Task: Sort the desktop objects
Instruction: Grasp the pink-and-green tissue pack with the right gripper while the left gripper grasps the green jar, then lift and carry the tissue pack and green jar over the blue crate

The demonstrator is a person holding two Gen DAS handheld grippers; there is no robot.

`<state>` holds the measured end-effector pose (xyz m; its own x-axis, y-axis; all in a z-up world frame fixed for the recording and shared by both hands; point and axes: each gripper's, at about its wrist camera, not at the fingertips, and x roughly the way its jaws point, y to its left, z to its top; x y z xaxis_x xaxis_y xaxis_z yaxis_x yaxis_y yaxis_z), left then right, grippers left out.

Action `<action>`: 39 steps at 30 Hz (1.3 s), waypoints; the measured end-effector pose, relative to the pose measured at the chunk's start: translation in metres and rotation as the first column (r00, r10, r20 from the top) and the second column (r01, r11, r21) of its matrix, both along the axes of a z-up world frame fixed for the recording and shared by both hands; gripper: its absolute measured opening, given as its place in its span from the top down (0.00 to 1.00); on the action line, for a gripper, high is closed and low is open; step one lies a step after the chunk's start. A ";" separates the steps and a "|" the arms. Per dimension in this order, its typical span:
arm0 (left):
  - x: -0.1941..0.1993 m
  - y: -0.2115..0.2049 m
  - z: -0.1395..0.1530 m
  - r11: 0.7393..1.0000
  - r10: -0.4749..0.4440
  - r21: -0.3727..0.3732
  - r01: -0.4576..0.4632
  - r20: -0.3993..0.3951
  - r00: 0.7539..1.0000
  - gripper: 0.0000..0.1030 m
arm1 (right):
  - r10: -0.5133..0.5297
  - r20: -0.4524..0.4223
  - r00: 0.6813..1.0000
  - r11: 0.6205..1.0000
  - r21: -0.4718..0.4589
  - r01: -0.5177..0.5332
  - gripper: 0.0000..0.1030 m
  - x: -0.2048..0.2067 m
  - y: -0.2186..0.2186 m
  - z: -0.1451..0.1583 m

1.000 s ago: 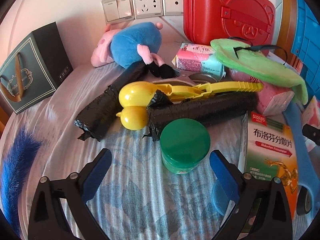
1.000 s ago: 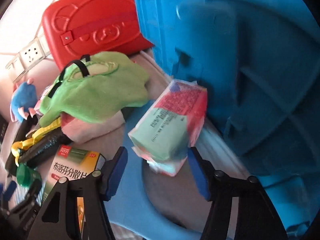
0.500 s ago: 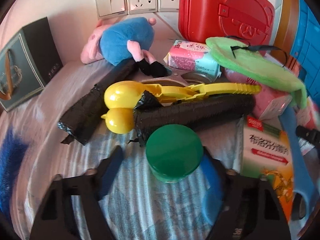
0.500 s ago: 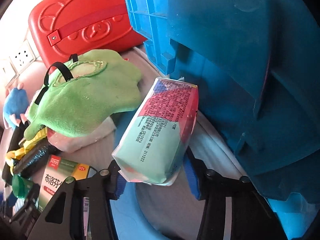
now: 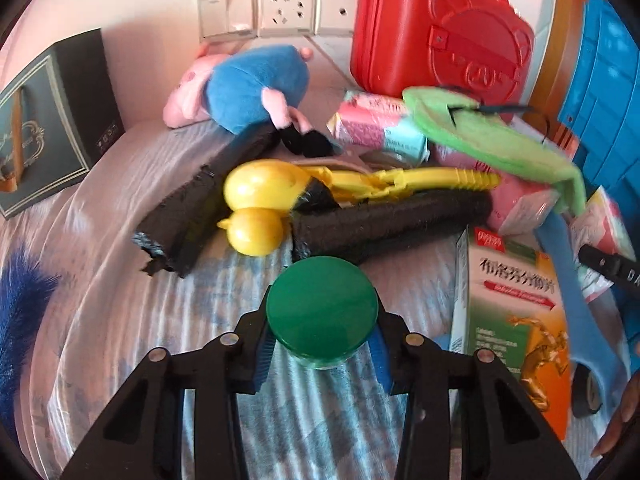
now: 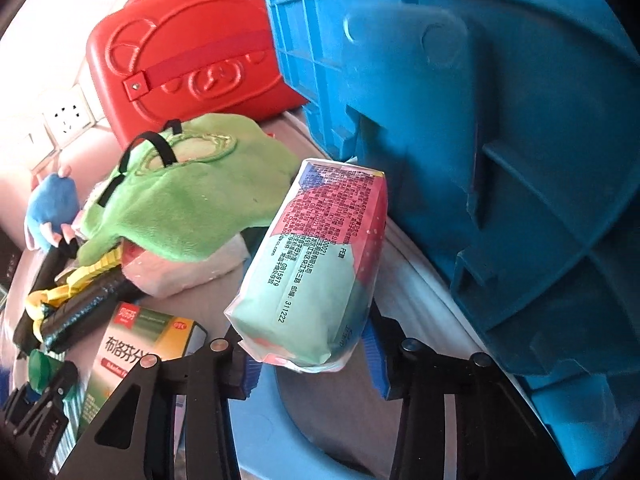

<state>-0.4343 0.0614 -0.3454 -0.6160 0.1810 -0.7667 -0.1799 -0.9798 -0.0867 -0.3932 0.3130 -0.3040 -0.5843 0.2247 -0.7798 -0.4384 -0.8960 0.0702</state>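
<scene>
Step in hand: both hands are taking hold of an item from the clutter, the grasp stage of sorting.
Left gripper point(image 5: 320, 354): jaws closing, narrow, blue pads against either side of the green-lidded jar point(image 5: 322, 312); judged a grip just forming.
Jar position: upright on the striped cloth point(image 5: 160, 320), just in front of the black foam roll point(image 5: 392, 220) and beside the medicine box point(image 5: 516, 320).
Right gripper point(image 6: 310, 364): jaws closing on the lower end of the tissue pack point(image 6: 316, 264), which tilts up out of the pads.
Tissue pack position: just beside the blue crate point(image 6: 500, 140), near the green plush cloth point(image 6: 188, 204).
Other clutter: yellow tongs point(image 5: 320, 188) lie across the foam roll; a blue-and-pink soft toy point(image 5: 248, 84) and a red case point(image 5: 436, 28) sit near the wall.
Progress: judged early, since most items lie in a mixed heap.
Next move, left: needs a firm squeeze under the lid rim, then a straight lift clear of the foam roll.
Next move, right: needs a secure hold on the soft pack before carrying; the crate looks the likely destination, though its opening is not visible.
Risk: the soft pack may sag or slip; the jar's smooth side could turn in the pads.
</scene>
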 end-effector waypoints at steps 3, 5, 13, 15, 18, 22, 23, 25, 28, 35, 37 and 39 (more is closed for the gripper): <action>0.004 -0.005 0.012 1.000 0.003 -0.001 -0.003 -0.035 0.999 0.61 | 0.006 -0.014 1.000 1.000 -0.014 -0.006 0.60 0.000 -0.006 0.003; 0.005 -0.006 0.018 1.000 0.000 -0.003 0.000 -0.043 0.999 0.61 | 0.015 -0.014 1.000 1.000 -0.027 -0.015 0.60 0.004 -0.006 0.004; 0.020 -0.005 0.037 1.000 -0.009 -0.023 0.008 -0.066 0.998 0.61 | 0.047 -0.017 0.999 0.999 -0.006 -0.047 0.60 0.025 -0.027 0.012; 0.025 -0.004 0.039 1.000 -0.013 -0.024 0.011 -0.065 0.998 0.61 | 0.063 -0.026 0.998 0.998 0.005 -0.063 0.60 0.022 -0.033 0.014; 0.033 -0.003 0.045 1.000 -0.015 -0.023 0.014 -0.061 0.998 0.61 | 0.096 -0.039 0.995 0.995 0.004 -0.096 0.60 0.039 -0.038 0.024; 0.043 -0.006 0.057 1.000 0.005 -0.024 -0.006 -0.068 0.998 0.61 | 0.158 -0.048 0.986 0.987 -0.006 -0.158 0.60 0.040 -0.071 0.035; 0.046 -0.008 0.063 1.000 0.013 -0.016 -0.015 -0.069 0.998 0.61 | 0.175 -0.051 0.983 0.984 -0.013 -0.176 0.60 0.043 -0.079 0.040; 0.052 -0.011 0.072 0.999 0.026 -0.021 -0.028 -0.075 0.997 0.61 | 0.195 -0.055 0.979 0.980 -0.018 -0.196 0.60 0.044 -0.090 0.047; 0.062 -0.014 0.084 0.999 0.036 -0.026 -0.038 -0.078 0.996 0.61 | 0.236 -0.064 0.970 0.971 -0.017 -0.237 0.60 0.054 -0.113 0.065; 0.084 -0.021 0.124 0.998 0.060 -0.021 -0.062 -0.100 0.993 0.61 | 0.272 -0.095 0.957 0.962 -0.002 -0.274 0.60 0.076 -0.138 0.106; 0.089 -0.020 0.137 0.998 0.056 -0.016 -0.058 -0.111 0.992 0.61 | 0.268 -0.107 0.957 0.963 0.003 -0.269 0.60 0.082 -0.137 0.118; 0.094 -0.018 0.152 0.998 0.052 -0.018 -0.055 -0.125 0.991 0.61 | 0.258 -0.123 0.958 0.966 0.009 -0.259 0.60 0.090 -0.133 0.132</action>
<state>-0.3406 0.0431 -0.1930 -0.7155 0.1293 -0.6865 -0.1351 -0.9898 -0.0457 -0.3028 0.1803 -0.1719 -0.7124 0.0479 -0.7001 -0.1796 -0.9769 0.1160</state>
